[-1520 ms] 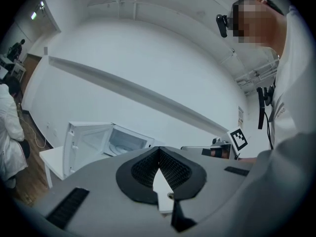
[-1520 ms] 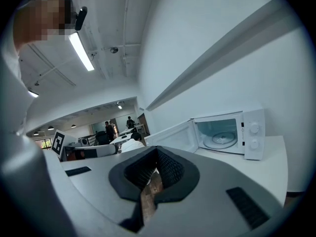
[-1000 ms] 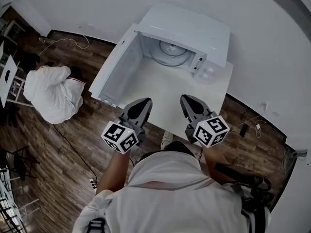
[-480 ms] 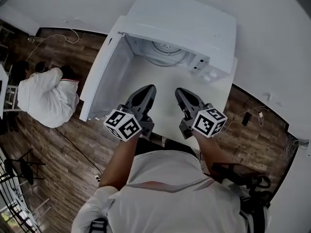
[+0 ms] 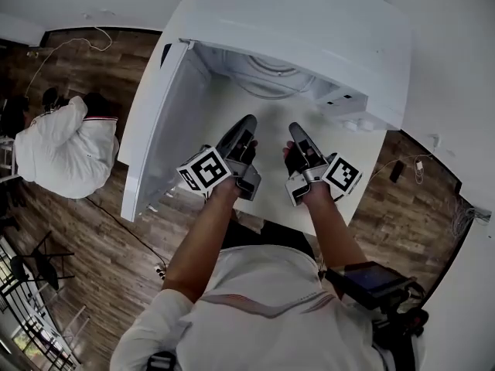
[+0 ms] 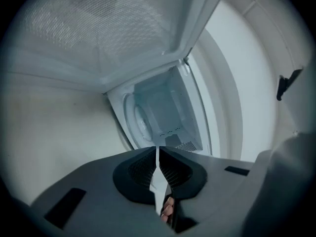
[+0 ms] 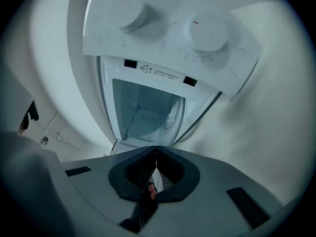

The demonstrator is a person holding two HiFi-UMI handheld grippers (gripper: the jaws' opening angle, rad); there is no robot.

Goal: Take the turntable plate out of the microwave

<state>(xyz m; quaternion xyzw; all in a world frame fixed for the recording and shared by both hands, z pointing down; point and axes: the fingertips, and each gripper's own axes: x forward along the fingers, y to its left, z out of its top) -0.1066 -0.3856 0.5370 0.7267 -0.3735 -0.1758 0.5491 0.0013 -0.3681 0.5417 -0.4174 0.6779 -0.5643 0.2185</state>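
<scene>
The white microwave (image 5: 309,22) stands on a white table (image 5: 267,195) with its door (image 5: 158,122) swung open to the left. The glass turntable plate (image 5: 267,83) lies on the cavity floor, partly hidden under the top edge. My left gripper (image 5: 247,120) and right gripper (image 5: 297,127) are side by side over the table just in front of the opening, both shut and empty. Both are rolled onto their sides. In the left gripper view the shut left gripper (image 6: 157,148) faces the plate (image 6: 139,121). In the right gripper view the right gripper (image 7: 156,148) faces the plate (image 7: 171,118).
The control panel with two knobs (image 7: 168,31) sits right of the cavity. A person in white (image 5: 58,149) crouches on the wooden floor beyond the open door. Cables lie on the floor at the back left and right.
Both grippers have moved forward and down toward the microwave's opening and rolled onto their sides. The view has closed in on the microwave.
</scene>
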